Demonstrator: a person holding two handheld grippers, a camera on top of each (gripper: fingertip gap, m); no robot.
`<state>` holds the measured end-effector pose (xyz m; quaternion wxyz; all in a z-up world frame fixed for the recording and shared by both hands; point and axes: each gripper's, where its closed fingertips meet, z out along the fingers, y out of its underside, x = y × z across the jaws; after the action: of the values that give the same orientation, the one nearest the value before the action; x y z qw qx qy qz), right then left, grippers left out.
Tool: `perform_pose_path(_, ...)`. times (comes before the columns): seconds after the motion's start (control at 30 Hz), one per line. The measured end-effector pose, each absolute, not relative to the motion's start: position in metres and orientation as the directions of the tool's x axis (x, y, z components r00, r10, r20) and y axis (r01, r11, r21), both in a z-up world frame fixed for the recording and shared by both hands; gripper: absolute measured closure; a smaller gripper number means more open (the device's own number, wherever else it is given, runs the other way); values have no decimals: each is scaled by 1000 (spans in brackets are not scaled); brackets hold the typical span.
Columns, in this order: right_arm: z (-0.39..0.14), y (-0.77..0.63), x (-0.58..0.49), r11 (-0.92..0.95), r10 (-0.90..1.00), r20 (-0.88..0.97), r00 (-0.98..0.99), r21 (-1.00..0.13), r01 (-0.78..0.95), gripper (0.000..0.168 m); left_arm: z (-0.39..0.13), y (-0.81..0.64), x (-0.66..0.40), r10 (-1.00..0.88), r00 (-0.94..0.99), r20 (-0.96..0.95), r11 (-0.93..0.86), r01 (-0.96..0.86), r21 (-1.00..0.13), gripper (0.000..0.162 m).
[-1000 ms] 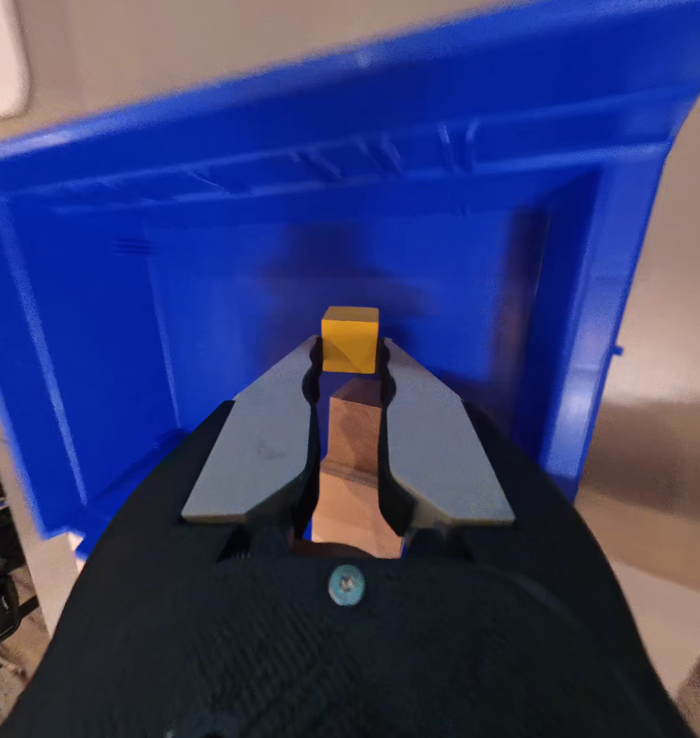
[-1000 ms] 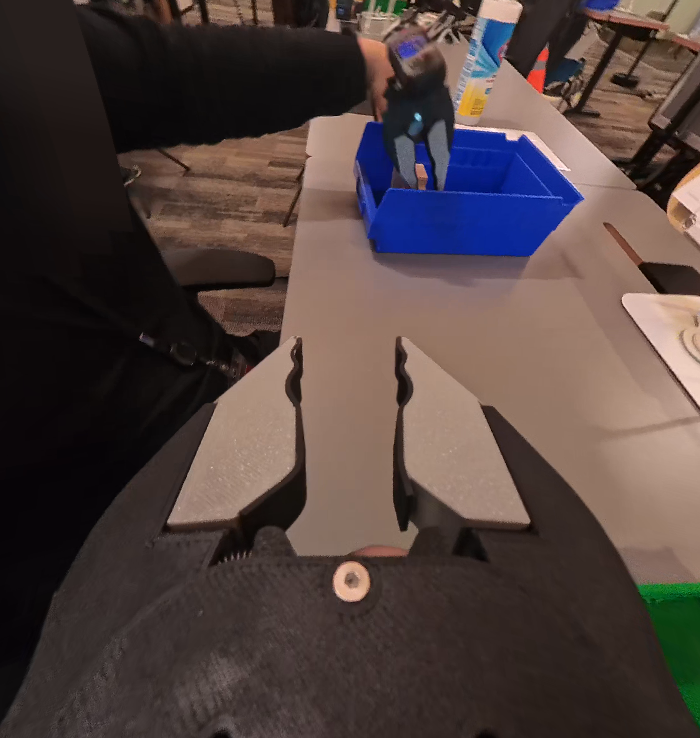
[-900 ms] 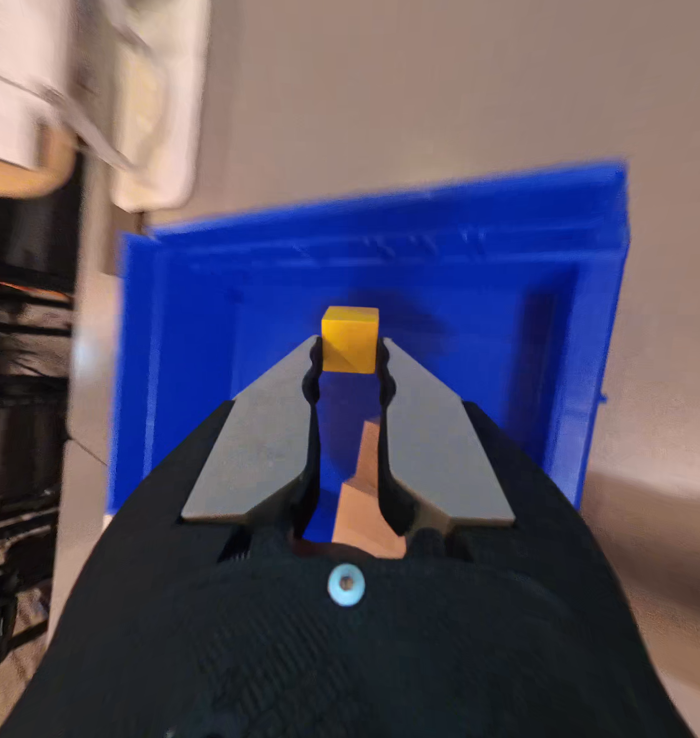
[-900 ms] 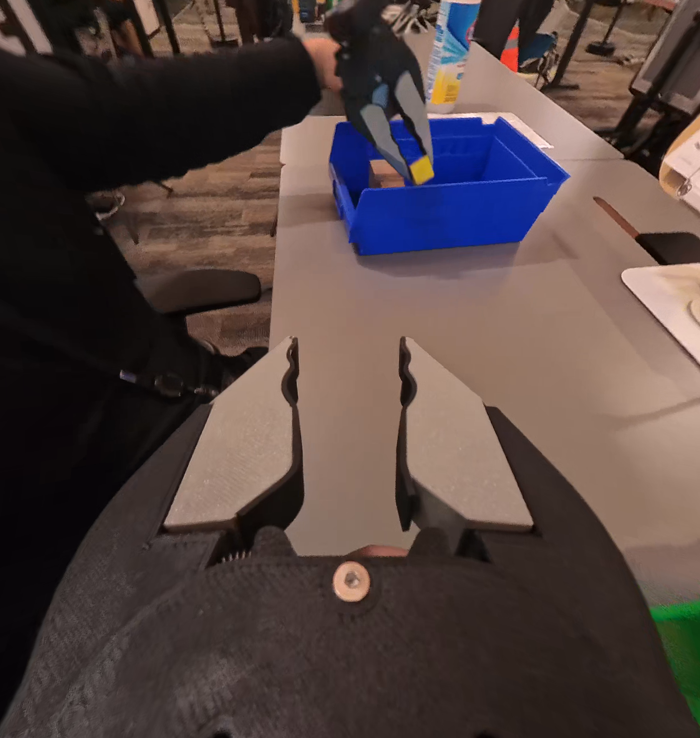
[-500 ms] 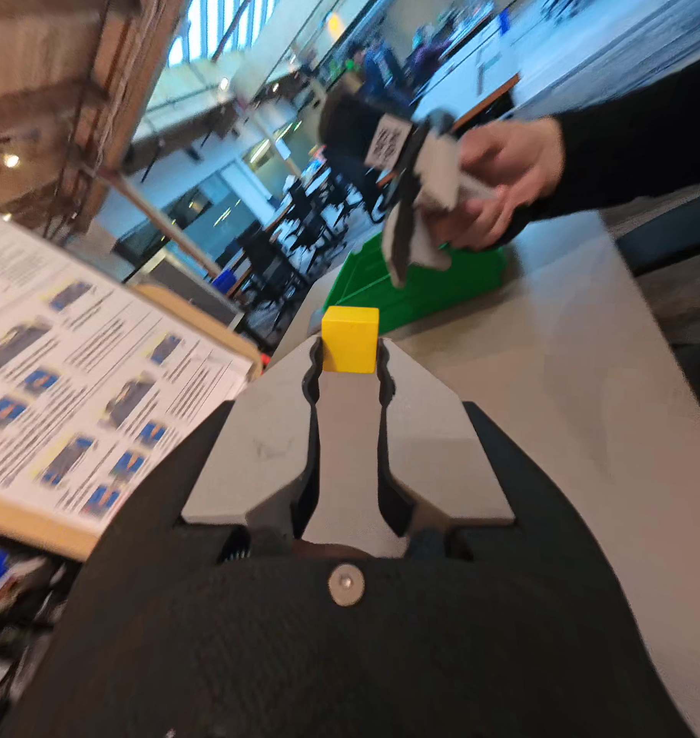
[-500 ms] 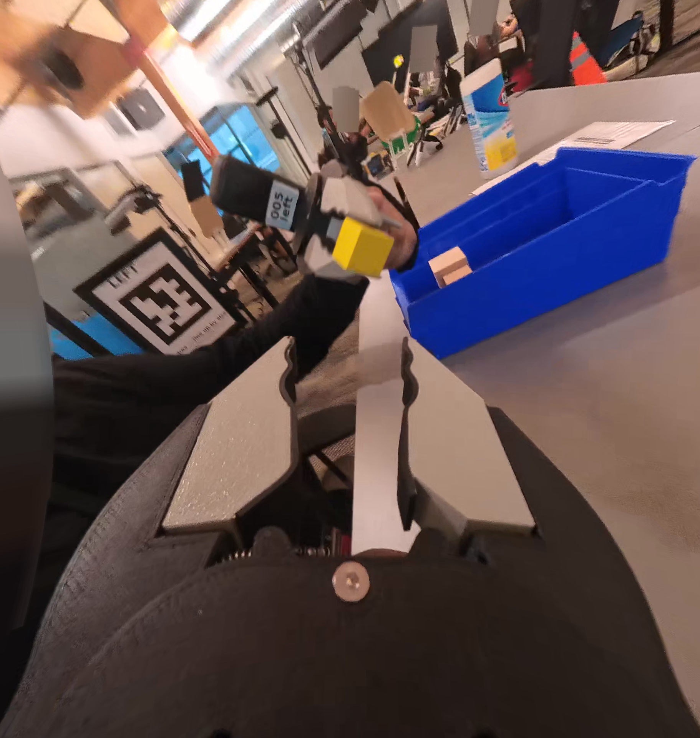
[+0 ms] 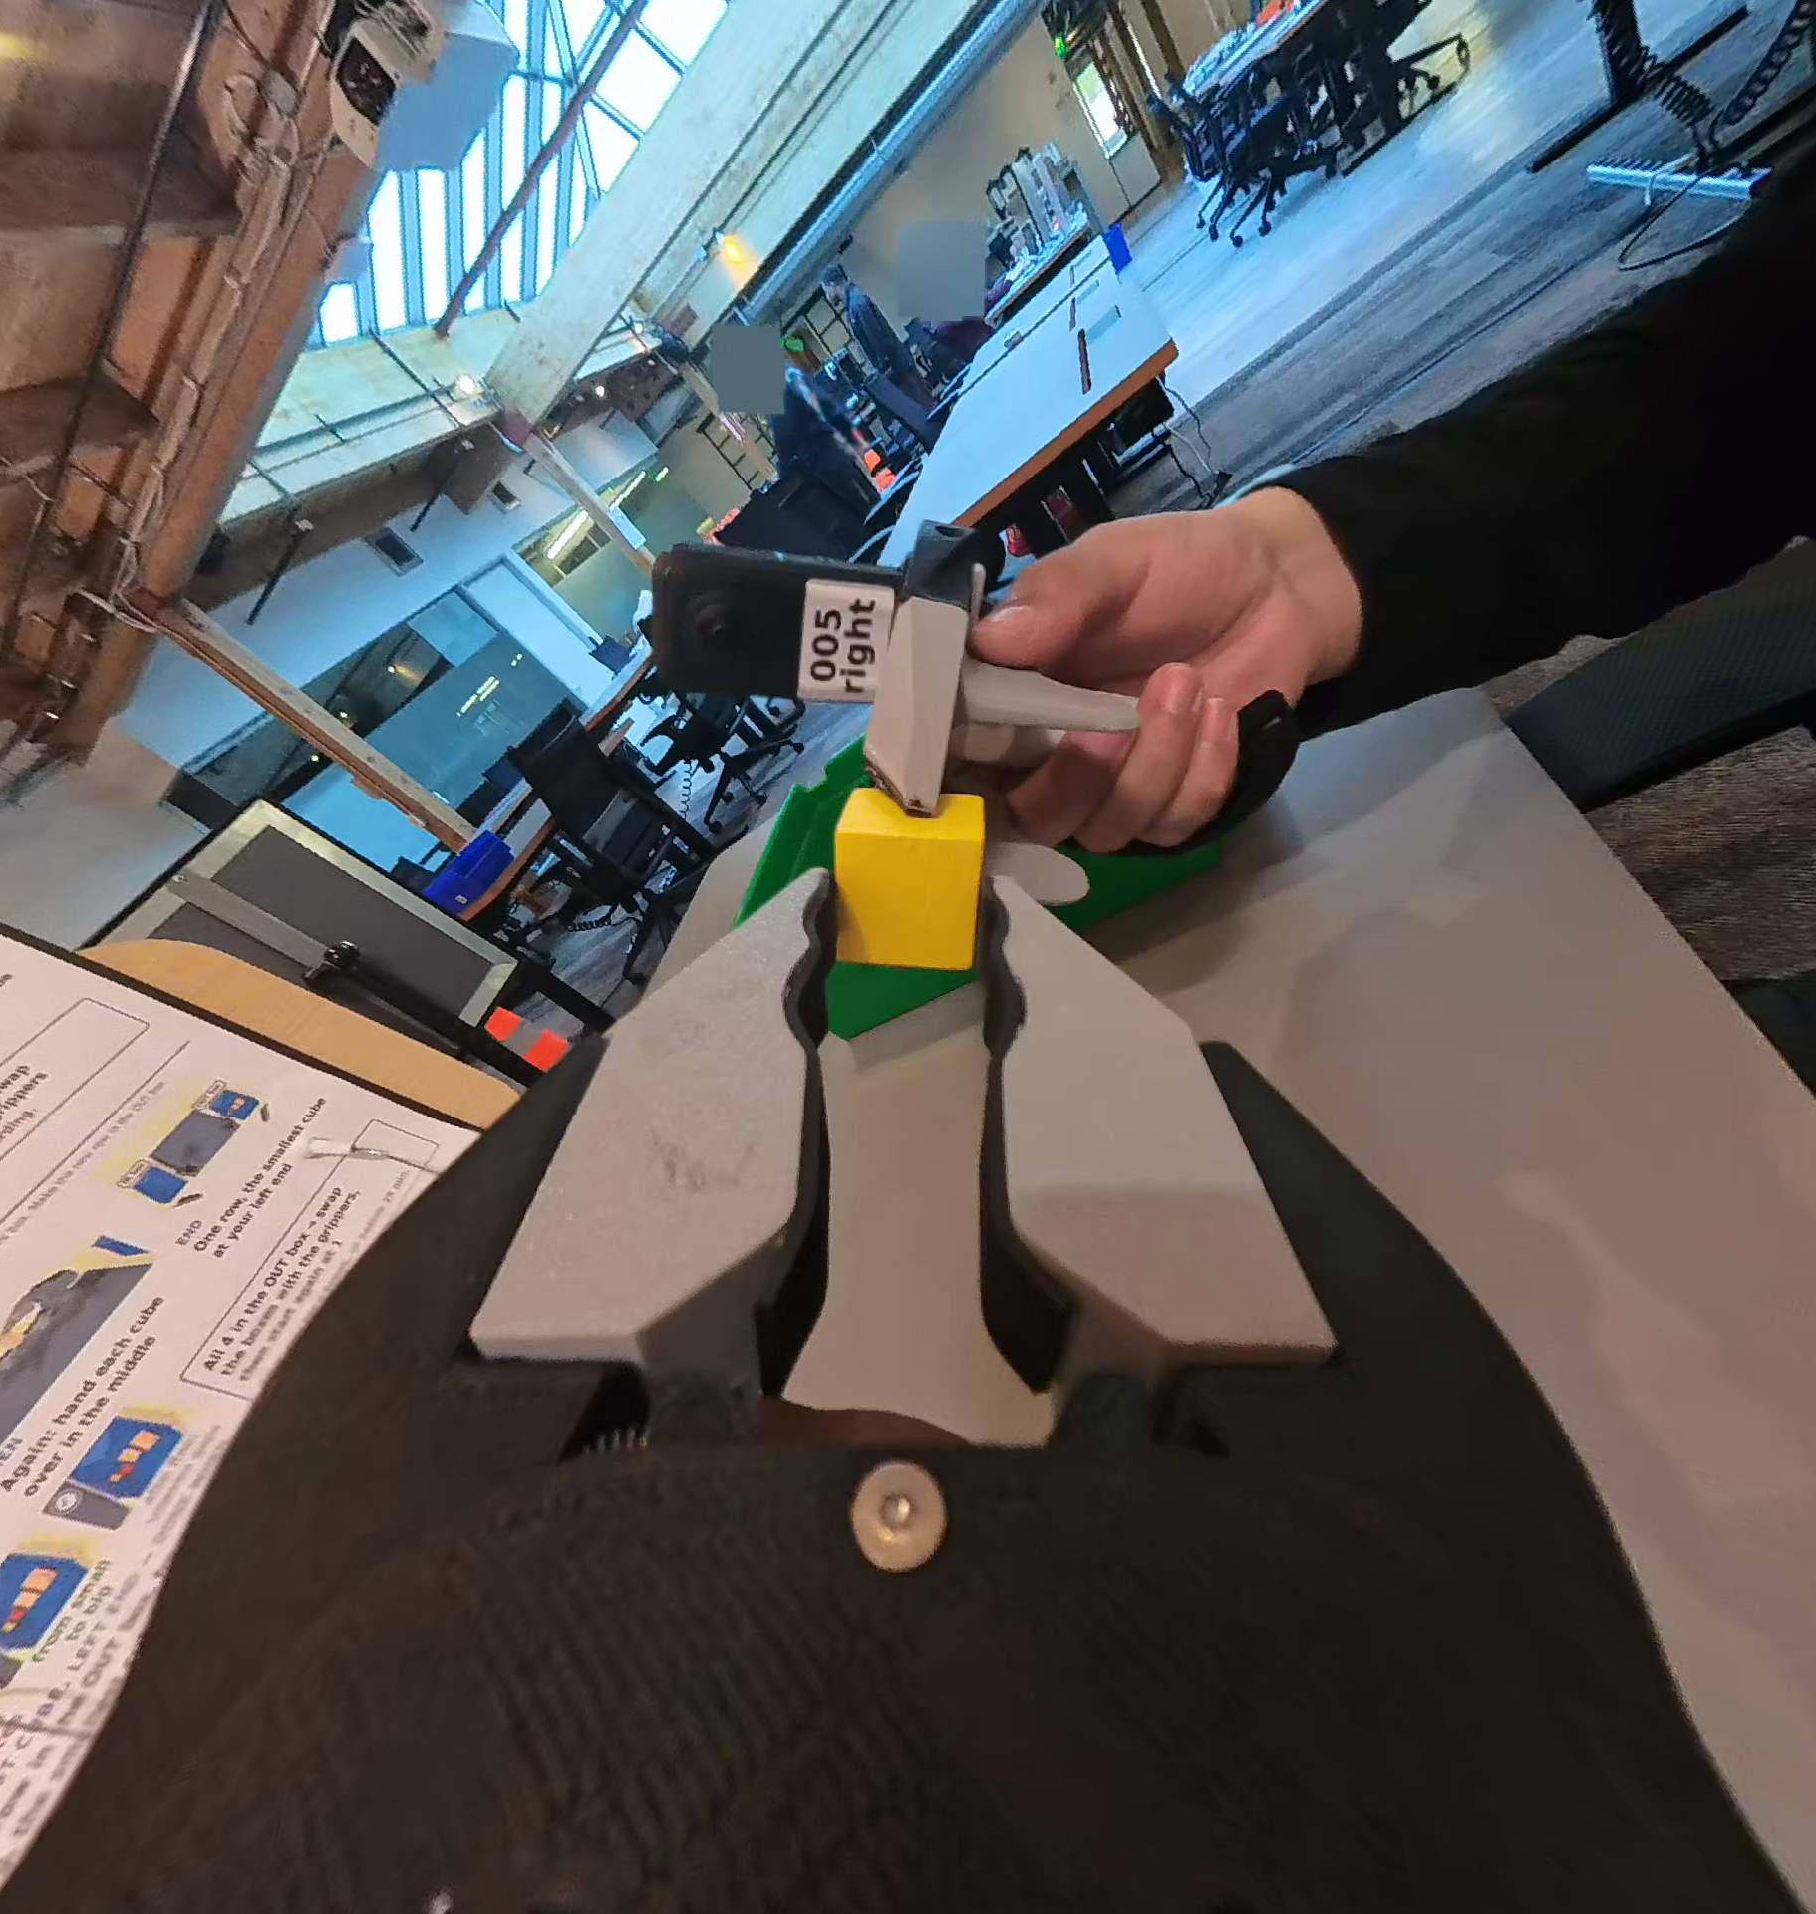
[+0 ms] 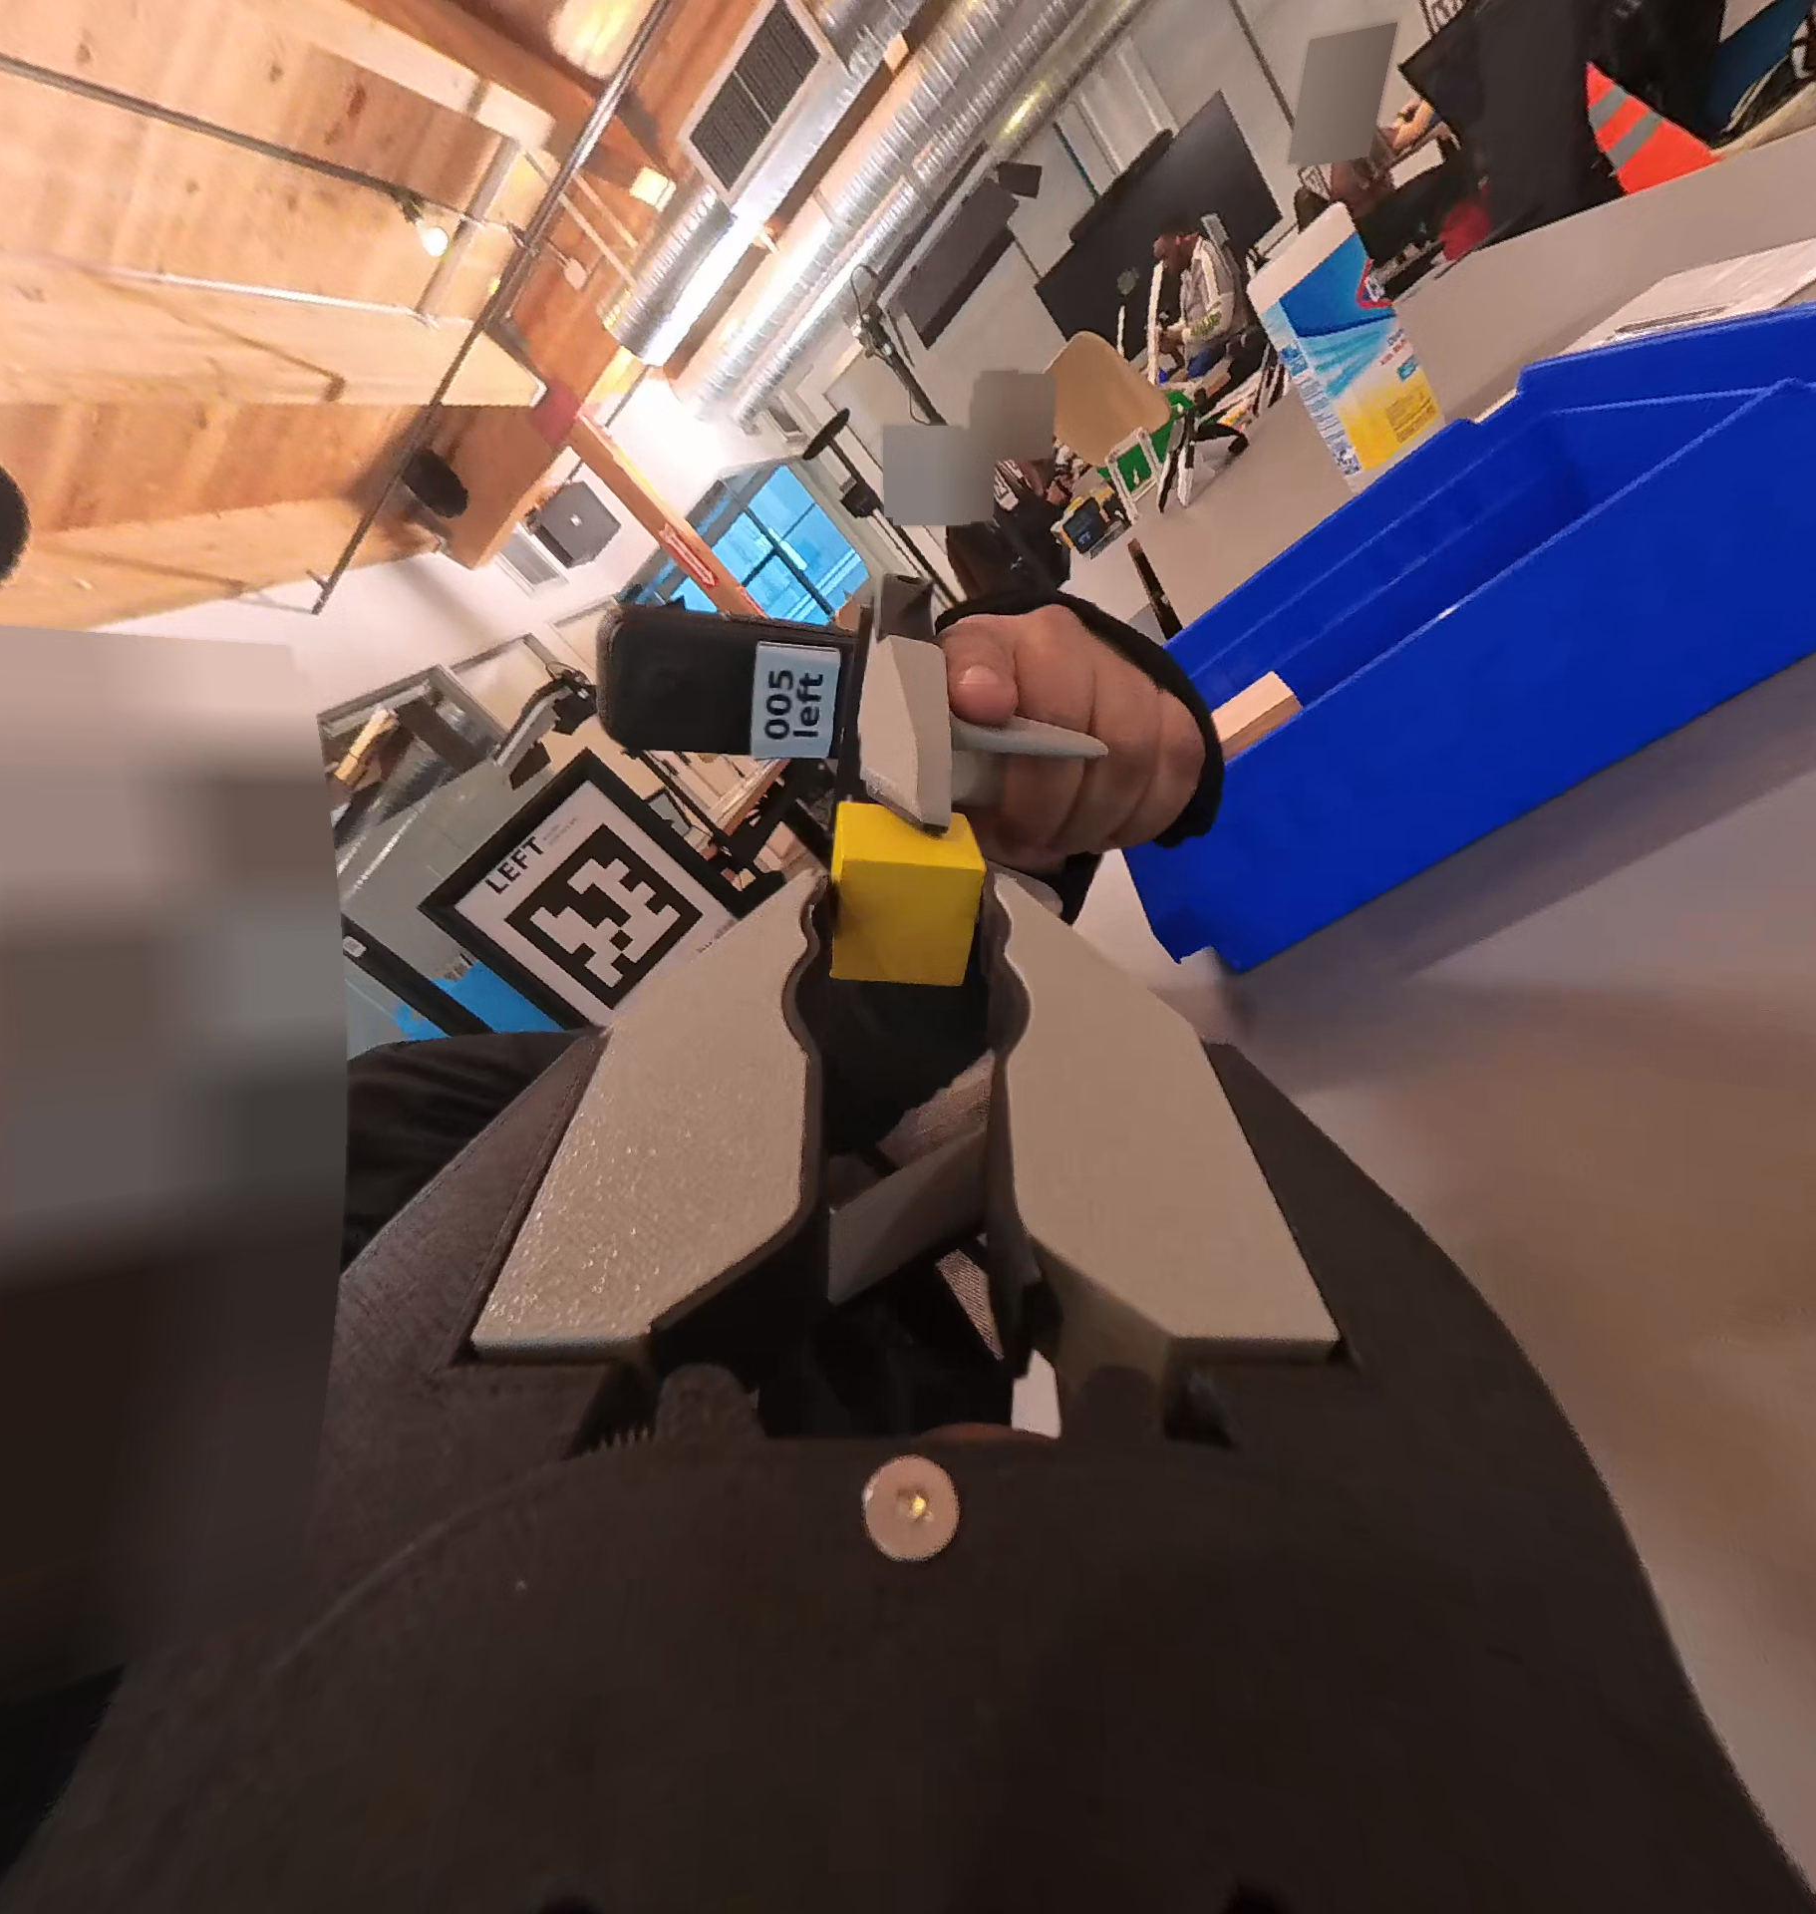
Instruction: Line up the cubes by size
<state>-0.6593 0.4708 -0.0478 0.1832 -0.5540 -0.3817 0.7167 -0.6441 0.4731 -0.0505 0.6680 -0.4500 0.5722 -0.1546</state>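
Note:
A yellow cube (image 7: 909, 891) is held in mid-air above the grey table (image 7: 1453, 1191). My left gripper (image 7: 909, 917) is shut on it at the fingertips. In the right wrist view the same cube (image 8: 904, 911) sits between the tips of my right gripper (image 8: 904, 922), which touch both of its sides. The two grippers meet at right angles. One finger (image 7: 909, 715) of the right gripper lies on the cube's top in the left wrist view. A light wooden cube (image 8: 1258, 709) lies in the blue bin (image 8: 1504, 673).
A green bin (image 7: 1121, 880) stands on the table behind the right hand. A printed instruction sheet (image 7: 107, 1295) stands at the left. A wipes canister (image 8: 1339, 363) stands behind the blue bin. A black-and-white marker board (image 8: 583, 911) is beyond the table's edge.
My left gripper lifted the yellow cube out of the blue bin and swung it over to the right gripper. The right gripper rose, turned and narrowed its fingers onto the cube.

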Motion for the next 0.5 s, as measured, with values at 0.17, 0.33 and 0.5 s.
perform_pose_path(0.17, -36, 473, -636, -526, 784, -554, -281, -832, 175, 144, -57, 476, -649, -732, 337, -592, 492, -341, -801, 135)
perform_pose_path(0.33, -46, 534, -548, -110, 994, -93, 62, -912, 396, 144, -81, 474, -686, -749, 426, -507, 301, -463, -834, 154)
perform_pose_path(0.5, -108, 590, -436, 58, 966, 228, 120, -647, 761, 144, -96, 445, -713, -755, 519, -402, 153, -456, -877, 162)
